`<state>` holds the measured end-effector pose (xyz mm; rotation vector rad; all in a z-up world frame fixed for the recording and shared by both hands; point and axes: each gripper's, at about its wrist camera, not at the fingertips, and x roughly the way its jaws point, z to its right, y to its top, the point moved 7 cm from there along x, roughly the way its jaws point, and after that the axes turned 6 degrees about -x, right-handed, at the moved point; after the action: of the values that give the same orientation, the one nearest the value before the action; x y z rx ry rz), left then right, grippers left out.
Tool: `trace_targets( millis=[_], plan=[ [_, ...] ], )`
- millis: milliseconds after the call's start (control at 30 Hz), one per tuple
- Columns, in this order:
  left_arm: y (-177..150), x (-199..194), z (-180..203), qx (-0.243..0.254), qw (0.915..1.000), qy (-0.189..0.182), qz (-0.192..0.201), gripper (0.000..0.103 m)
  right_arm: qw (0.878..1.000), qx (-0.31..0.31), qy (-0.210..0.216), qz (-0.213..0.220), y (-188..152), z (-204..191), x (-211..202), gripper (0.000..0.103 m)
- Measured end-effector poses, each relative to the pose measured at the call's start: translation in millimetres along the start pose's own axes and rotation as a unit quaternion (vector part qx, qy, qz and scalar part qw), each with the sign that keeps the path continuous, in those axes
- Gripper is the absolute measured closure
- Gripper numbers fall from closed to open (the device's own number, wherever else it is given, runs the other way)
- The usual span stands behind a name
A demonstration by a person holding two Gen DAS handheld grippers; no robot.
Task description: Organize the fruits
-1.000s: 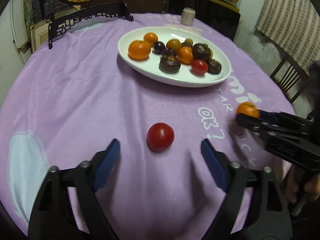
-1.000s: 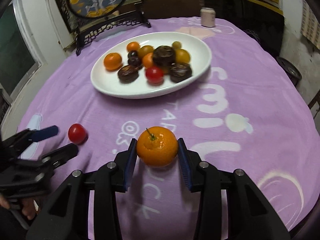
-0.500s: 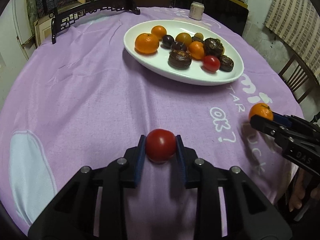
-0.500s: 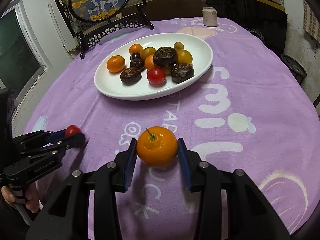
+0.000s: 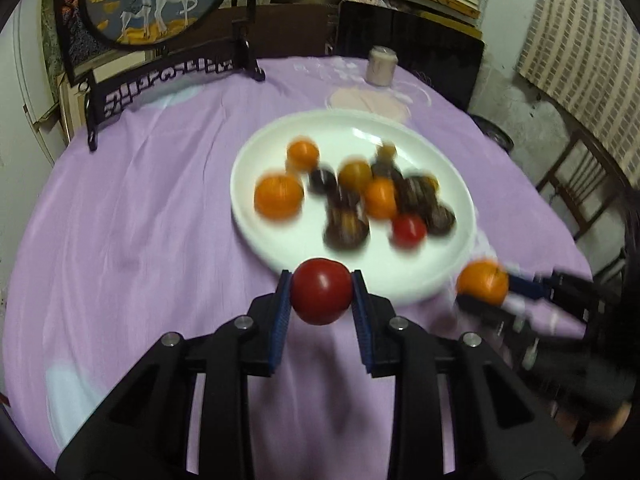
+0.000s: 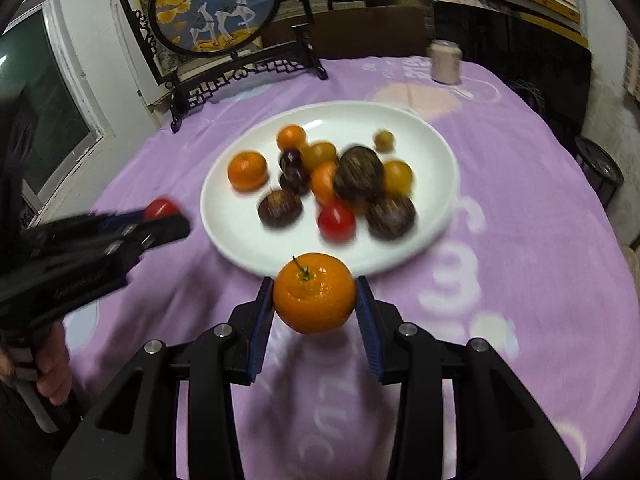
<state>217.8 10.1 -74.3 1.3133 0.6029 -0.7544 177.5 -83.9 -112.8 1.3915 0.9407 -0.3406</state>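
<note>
— Which step were you on at that point?

— I judged it the carry, with a fruit in each claw and the plate [image 5: 448, 288] just ahead of both. The left claw [image 5: 321, 300] was closed narrow on a red tomato [image 5: 321, 297], its blue pads pressed against both sides, and the tomato hung clear of the purple cloth [image 5: 120, 240] on the counter, right at the plate's near rim.

— And the right one?

— The right claw [image 6: 315, 298] was pinched on an orange [image 6: 315, 293] in the same way, stem up, also just short of the rim. Each claw showed off to the side in the other's view, the two apart from one another.

— What did the next move call for?

— Going forward over the rim and lowering each fruit onto bare white plate, I reckoned. The pile of fruit [image 6: 340, 184] sat beyond the claws, toward the middle, so the near part looked free. I would have opened gently, since round fruit rolls.
</note>
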Motion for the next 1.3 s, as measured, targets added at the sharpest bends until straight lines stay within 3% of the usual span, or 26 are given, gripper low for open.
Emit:
trace_targets(
  millis=[133,500,533,567,600,633,700,767,867,1067,1300],
  plan=[
    [37,34,0,-0.010,0.9999,0.006,-0.012,0.073,1.000,-0.019,-0.004,-0.005,26,-7,21,0.063],
    [41,65,-9,-0.037,0.9984,-0.021,-0.036,0.072,1.000,-0.018,-0.007,-0.008,43,-1,46,0.062],
    [42,63,-9,-0.037,0.9987,-0.021,-0.029,0.063,1.000,-0.017,-0.012,-0.008,43,0,46,0.060],
    [43,61,-9,-0.037,0.9988,-0.020,-0.023,0.045,1.000,-0.014,-0.018,-0.008,43,2,45,0.040],
    [45,56,-10,-0.038,0.9990,-0.018,-0.014,0.038,1.000,-0.011,-0.022,-0.007,42,3,44,0.027],
    [47,48,-11,-0.039,0.9991,-0.015,0.004,0.031,1.000,-0.004,-0.027,-0.001,42,5,39,0.025],
    [49,37,-11,-0.037,0.9990,-0.015,0.021,0.030,0.999,0.002,-0.037,0.011,40,11,26,0.020],
    [47,25,-13,-0.039,0.9986,-0.013,0.033,0.012,0.999,0.008,-0.051,0.017,35,16,13,0.012],
    [36,5,-12,-0.030,0.9980,-0.004,0.055,0.010,0.997,0.018,-0.068,0.022,20,24,-9,0.009],
    [-8,-36,-5,-0.027,0.9975,0.016,0.063,0.004,0.996,0.023,-0.090,0.006,-17,27,-37,0.009],
    [-50,-75,4,-0.016,0.9968,0.032,0.072,0.004,0.995,0.019,-0.099,0.012,-32,17,-57,0.009]
  ],
)
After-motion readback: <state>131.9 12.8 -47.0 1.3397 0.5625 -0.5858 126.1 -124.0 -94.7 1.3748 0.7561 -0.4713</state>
